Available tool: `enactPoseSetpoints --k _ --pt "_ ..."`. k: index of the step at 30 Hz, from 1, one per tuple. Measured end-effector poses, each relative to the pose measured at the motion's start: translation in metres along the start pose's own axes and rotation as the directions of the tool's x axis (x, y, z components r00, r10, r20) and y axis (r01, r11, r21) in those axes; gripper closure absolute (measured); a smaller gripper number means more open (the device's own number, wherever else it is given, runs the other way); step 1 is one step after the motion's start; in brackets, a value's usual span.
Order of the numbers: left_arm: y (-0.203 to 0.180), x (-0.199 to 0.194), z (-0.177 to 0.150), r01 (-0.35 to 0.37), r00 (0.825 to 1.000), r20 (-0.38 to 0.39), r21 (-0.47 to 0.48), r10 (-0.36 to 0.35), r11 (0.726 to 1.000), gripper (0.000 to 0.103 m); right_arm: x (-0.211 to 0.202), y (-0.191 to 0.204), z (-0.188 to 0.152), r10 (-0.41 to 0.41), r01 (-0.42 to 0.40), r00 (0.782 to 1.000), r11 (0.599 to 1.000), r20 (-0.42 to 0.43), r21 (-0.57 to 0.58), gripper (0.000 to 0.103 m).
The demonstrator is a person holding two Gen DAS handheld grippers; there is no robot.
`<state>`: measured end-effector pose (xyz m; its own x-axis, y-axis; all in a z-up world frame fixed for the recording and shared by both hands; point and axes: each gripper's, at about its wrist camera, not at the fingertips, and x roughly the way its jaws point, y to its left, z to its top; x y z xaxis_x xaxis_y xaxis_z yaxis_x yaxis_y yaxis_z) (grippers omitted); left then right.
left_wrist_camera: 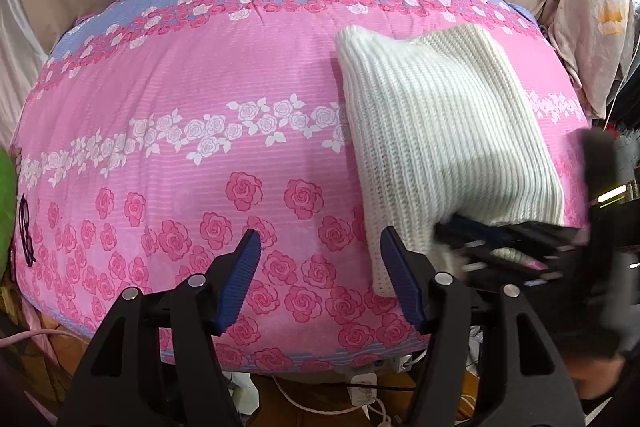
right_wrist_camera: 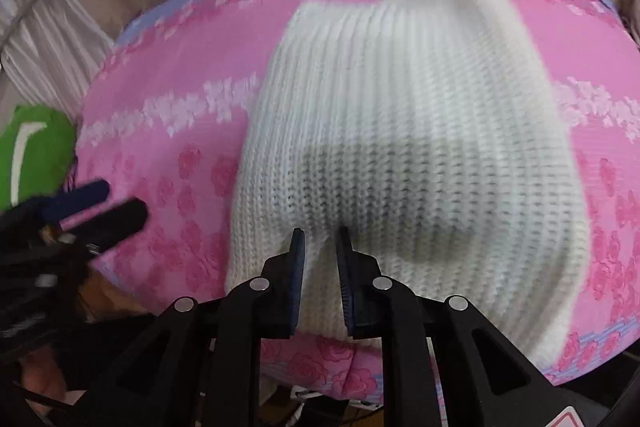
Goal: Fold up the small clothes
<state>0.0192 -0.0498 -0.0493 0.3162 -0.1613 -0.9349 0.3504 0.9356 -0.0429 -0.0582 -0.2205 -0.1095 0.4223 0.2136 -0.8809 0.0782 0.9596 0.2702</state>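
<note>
Pinching white knit (right_wrist_camera: 400, 147) near edge: right tool (right_wrist_camera: 320, 239); left tool (left_wrist_camera: 320, 247) agape, empty.

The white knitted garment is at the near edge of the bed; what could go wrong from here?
1. The white knitted garment reaches the near edge of the pink floral bed cover, so a pull toward the person may drag it off.
2. The right hand-held gripper appears to pinch only the near hem; the fold might open.
3. The left hand-held gripper is open and holds nothing, so nothing steadies the other side.
</note>
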Motion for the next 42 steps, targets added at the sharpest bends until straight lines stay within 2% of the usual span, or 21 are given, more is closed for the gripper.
enactPoseSetpoints --k 1,3,4,6,8,9,11,13,15,17,18,21,25,26,27,29,32,35,37,39,42 --pt "0.000 -0.001 0.001 0.004 1.000 0.002 -0.003 -0.004 1.000 0.042 -0.020 -0.010 0.003 -0.014 0.011 0.998 0.999 0.065 0.036 0.083" --pt "-0.002 -0.001 0.004 0.015 1.000 0.009 -0.009 -0.015 1.000 0.042 -0.048 -0.043 0.014 -0.070 0.051 0.986 0.990 0.149 0.128 0.063" --pt "-0.004 -0.001 0.005 0.018 1.000 0.012 -0.007 -0.018 1.000 0.042 -0.053 -0.061 0.020 -0.092 0.064 0.983 0.983 0.159 0.172 0.063" --pt "-0.011 -0.001 0.010 0.025 0.999 0.021 0.008 -0.025 1.000 0.042 -0.044 -0.091 0.038 -0.110 0.077 0.985 0.969 0.129 0.236 0.062" --pt "-0.018 -0.001 0.013 0.031 0.999 0.026 0.019 -0.032 0.999 0.041 -0.021 -0.109 0.049 -0.065 0.044 0.995 0.964 0.075 0.263 0.058" --pt "-0.024 0.000 0.015 0.034 0.999 0.028 0.028 -0.034 0.999 0.041 -0.007 -0.110 0.053 -0.034 0.018 0.998 0.962 0.054 0.272 0.064" --pt "-0.032 0.003 0.017 0.035 0.999 0.027 0.044 -0.036 0.998 0.040 0.009 -0.110 0.052 -0.016 0.004 0.999 0.962 0.039 0.274 0.085" --pt "-0.039 0.005 0.018 0.034 0.999 0.021 0.052 -0.035 0.998 0.040 -0.010 -0.101 0.051 -0.031 -0.003 0.992 0.966 0.125 0.257 0.088" --pt "-0.044 0.008 0.019 0.030 0.999 0.018 0.057 -0.031 0.998 0.040 -0.043 -0.090 0.049 -0.056 0.007 0.974 0.976 0.220 0.218 0.089" --pt "-0.047 0.011 0.019 0.026 1.000 0.015 0.054 -0.026 0.998 0.040 -0.054 -0.091 0.047 -0.089 0.037 0.965 0.978 0.248 0.207 0.089" --pt "-0.048 0.013 0.019 0.024 1.000 0.012 0.050 -0.025 0.998 0.040 -0.049 -0.096 0.044 -0.115 0.068 0.967 0.976 0.227 0.207 0.089" --pt "-0.050 0.020 0.019 0.016 1.000 0.001 0.038 -0.017 0.999 0.040 0.012 -0.114 0.034 -0.180 0.172 0.983 0.972 0.035 0.158 0.084" --pt "-0.053 0.031 0.019 0.014 1.000 -0.026 0.027 -0.014 1.000 0.040 -0.027 -0.104 0.031 -0.143 0.120 0.982 0.978 0.127 0.172 0.078" --pt "-0.055 0.032 0.019 0.016 0.999 -0.030 0.023 -0.015 1.000 0.040 -0.038 -0.103 0.028 -0.136 0.109 0.980 0.978 0.146 0.178 0.071" --pt "-0.056 0.034 0.019 0.020 0.999 -0.033 0.015 -0.019 1.000 0.040 -0.045 -0.103 0.024 -0.124 0.095 0.980 0.979 0.155 0.182 0.059" --pt "-0.057 0.034 0.019 0.037 0.999 -0.030 -0.011 -0.037 0.999 0.039 -0.047 -0.106 0.011 -0.105 0.080 0.986 0.979 0.132 0.187 0.052" --pt "-0.052 0.038 0.022 0.144 0.988 -0.035 -0.102 -0.148 0.984 0.029 -0.028 -0.115 -0.009 -0.106 0.093 0.993 0.975 0.057 0.202 0.050" --pt "-0.042 0.054 0.024 0.239 0.968 -0.027 -0.223 -0.251 0.945 0.022 -0.001 -0.131 -0.015 -0.040 0.036 0.999 0.960 0.006 0.278 0.041" --pt "-0.042 0.070 0.026 0.236 0.964 -0.062 -0.254 -0.259 0.938 0.022 0.008 -0.134 -0.012 0.003 -0.002 1.000 0.953 -0.003 0.303 0.043" --pt "-0.042 0.077 0.025 0.241 0.960 -0.076 -0.269 -0.270 0.933 0.022 0.007 -0.132 -0.007 0.000 0.000 1.000 0.954 0.000 0.298 0.053" --pt "-0.048 0.065 0.026 0.210 0.973 -0.046 -0.234 -0.227 0.949 0.022 -0.016 -0.124 0.002 -0.041 0.023 0.997 0.964 0.064 0.266 0.055"
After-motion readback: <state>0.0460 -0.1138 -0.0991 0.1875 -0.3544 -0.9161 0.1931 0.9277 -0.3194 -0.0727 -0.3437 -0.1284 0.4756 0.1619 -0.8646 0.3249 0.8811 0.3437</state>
